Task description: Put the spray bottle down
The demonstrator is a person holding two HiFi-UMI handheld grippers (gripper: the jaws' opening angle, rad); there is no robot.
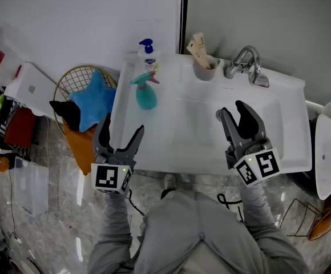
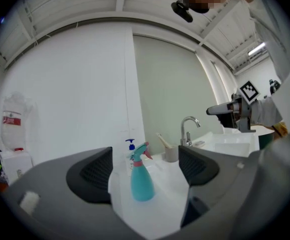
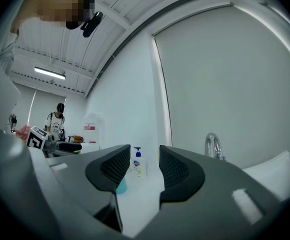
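A teal spray bottle (image 1: 145, 91) with a pink trigger stands upright on the left part of the white sink counter (image 1: 171, 153); the same spray bottle (image 2: 142, 176) shows ahead between the left jaws, apart from them. My left gripper (image 1: 121, 130) hangs open at the counter's front left, short of the bottle, holding nothing. Over the basin's front right my right gripper (image 1: 237, 112) is also open and empty. In the right gripper view only a sliver of the spray bottle (image 3: 121, 186) peeks past the left jaw.
A white pump soap bottle (image 1: 148, 53) stands just behind the spray bottle. A cup of tubes (image 1: 204, 66) and a chrome faucet (image 1: 246, 63) sit at the counter's back. Left of the sink is a wire basket (image 1: 76, 80) with a blue cloth (image 1: 97, 100). A person stands in the distance.
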